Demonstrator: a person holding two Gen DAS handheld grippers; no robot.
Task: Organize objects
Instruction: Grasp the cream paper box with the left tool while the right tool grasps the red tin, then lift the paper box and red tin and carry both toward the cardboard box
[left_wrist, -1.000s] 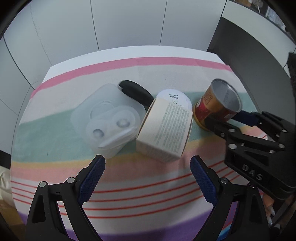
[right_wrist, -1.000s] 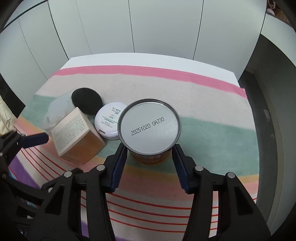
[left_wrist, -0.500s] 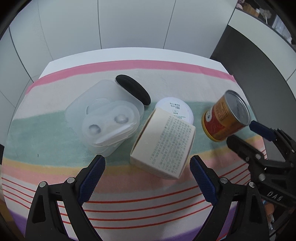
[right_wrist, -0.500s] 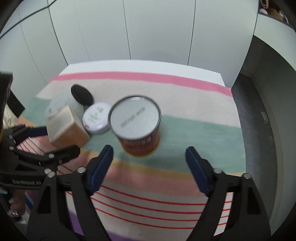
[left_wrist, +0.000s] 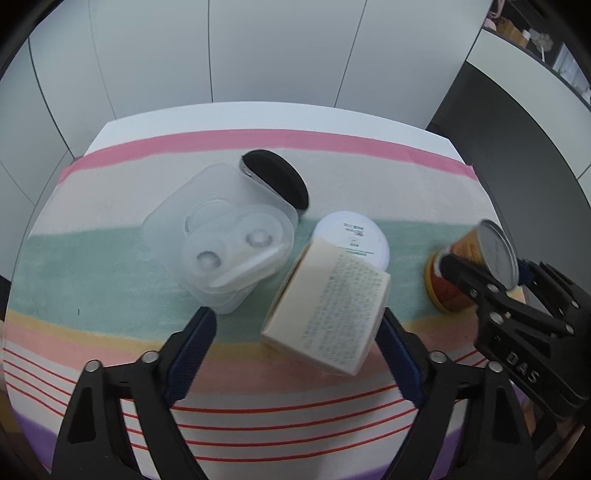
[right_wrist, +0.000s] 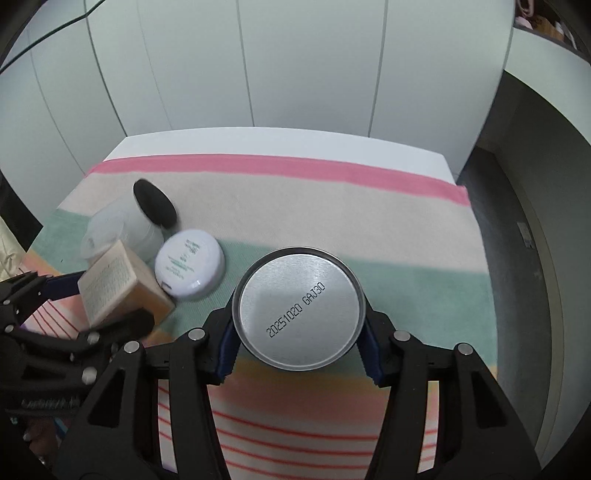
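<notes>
An orange-red can with a silver lid (right_wrist: 299, 308) stands on the striped cloth. My right gripper (right_wrist: 297, 350) is closing, and its blue pads (right_wrist: 225, 347) press on both sides of the can. In the left wrist view the can (left_wrist: 476, 254) sits at the right inside that gripper (left_wrist: 485, 266). A cream box with printed text (left_wrist: 328, 306) lies tilted between the fingers of my left gripper (left_wrist: 295, 350). The left jaws are closing but still open: the right pad is close to the box, the left pad stands apart.
A stack of clear plastic trays (left_wrist: 229, 251) lies left of the box. A black round pad (left_wrist: 277, 181) leans behind it, and a white round jar (left_wrist: 354, 240) touches the box's far side. The cloth (left_wrist: 110, 258) covers the table; a dark floor drops off at the right.
The right gripper let go of the can and opened wide half a second ago; now it is closed around it again. The left fingers have drawn in slightly around the box.
</notes>
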